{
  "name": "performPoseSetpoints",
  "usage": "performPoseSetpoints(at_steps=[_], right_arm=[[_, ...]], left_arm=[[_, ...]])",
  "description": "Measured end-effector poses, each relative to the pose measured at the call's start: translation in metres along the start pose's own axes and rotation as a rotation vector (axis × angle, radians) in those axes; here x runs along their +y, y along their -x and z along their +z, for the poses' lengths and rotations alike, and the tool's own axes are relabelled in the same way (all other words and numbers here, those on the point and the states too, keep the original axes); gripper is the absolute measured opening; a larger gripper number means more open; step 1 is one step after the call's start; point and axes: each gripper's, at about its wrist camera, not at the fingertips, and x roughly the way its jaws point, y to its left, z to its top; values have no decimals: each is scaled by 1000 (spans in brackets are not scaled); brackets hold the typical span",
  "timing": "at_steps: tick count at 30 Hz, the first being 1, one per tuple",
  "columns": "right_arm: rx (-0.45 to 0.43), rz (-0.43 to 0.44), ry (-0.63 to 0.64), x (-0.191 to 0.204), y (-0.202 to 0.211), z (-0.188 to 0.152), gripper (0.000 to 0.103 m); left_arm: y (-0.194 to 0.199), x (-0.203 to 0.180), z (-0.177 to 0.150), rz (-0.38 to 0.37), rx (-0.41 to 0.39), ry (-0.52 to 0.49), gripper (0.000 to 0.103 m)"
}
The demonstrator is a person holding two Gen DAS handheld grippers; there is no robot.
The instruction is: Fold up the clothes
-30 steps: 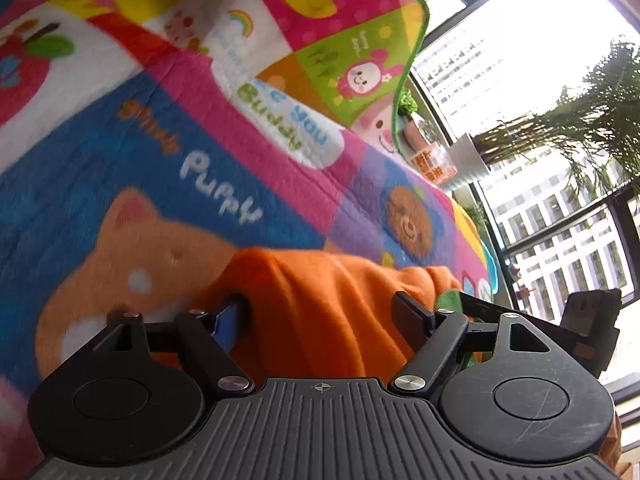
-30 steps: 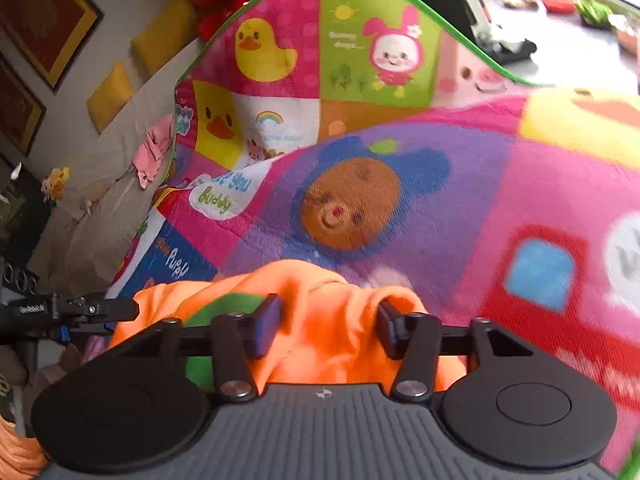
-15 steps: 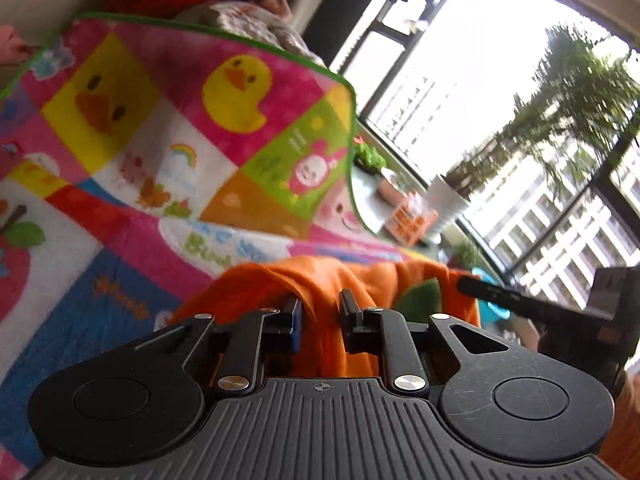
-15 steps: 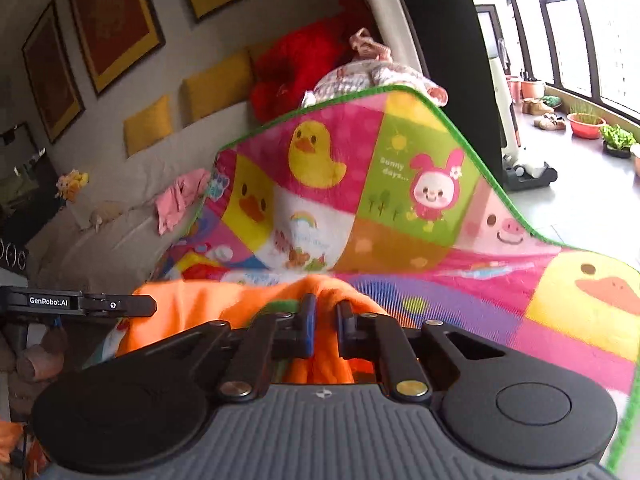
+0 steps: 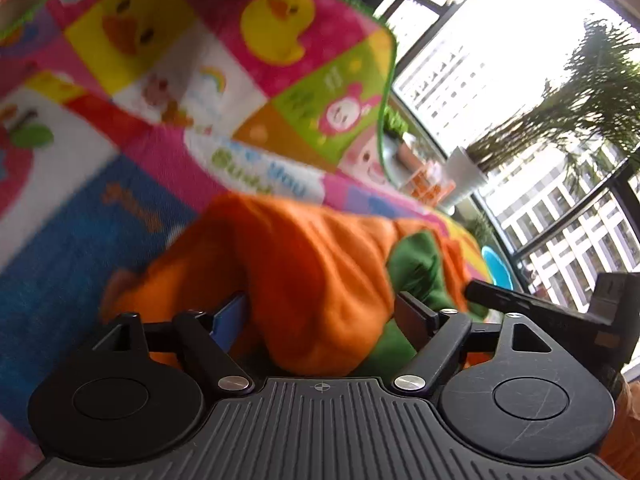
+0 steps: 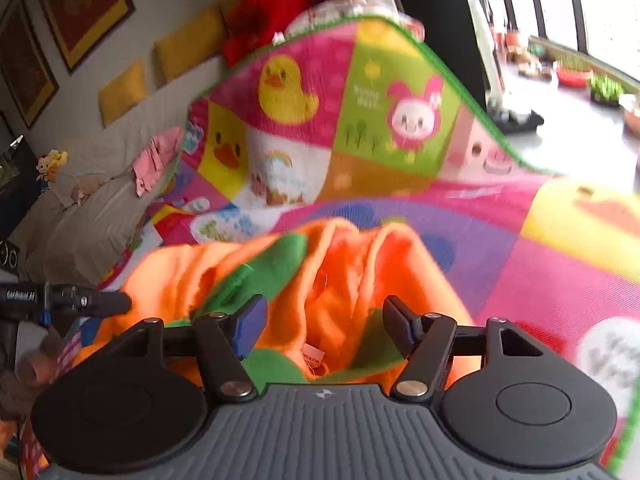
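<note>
The left gripper (image 5: 320, 312) points downward over the orange garment (image 5: 312, 264); its jaws are opening, spread wide, with a fabric ridge between them and the pads clear of it. The right gripper (image 6: 324, 322) is posed likewise, jaws opening, bunched orange cloth with green patches (image 6: 276, 268) between them, pads not pressing. The garment lies crumpled on the cartoon-print blanket (image 5: 132, 184). In the left view, the other gripper's finger enters at 3 o'clock, partly cut off. Blanket lettering is motion-blurred. Far at 10 o'clock in the right view: yellow cushions (image 6: 188, 50), framed pictures (image 6: 82, 6). Far at 2 o'clock in the left view: a window (image 5: 532, 92), plants.
</note>
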Motion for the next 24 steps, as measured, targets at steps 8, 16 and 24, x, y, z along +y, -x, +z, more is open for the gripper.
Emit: performPoseSetpoints(at_steps=[8,16,24], right_arm=[[-88,-51,188,43,12,-14,10],[-197,24,210,69,112,-27,9],[-97,76,128,66,133,-88,10]], left_arm=[[0,-23,-4,60,-35,-99,17],[81,-76,-23,-28,-158,-252,14],[107,-65,-80,-55,-110,-220,14]])
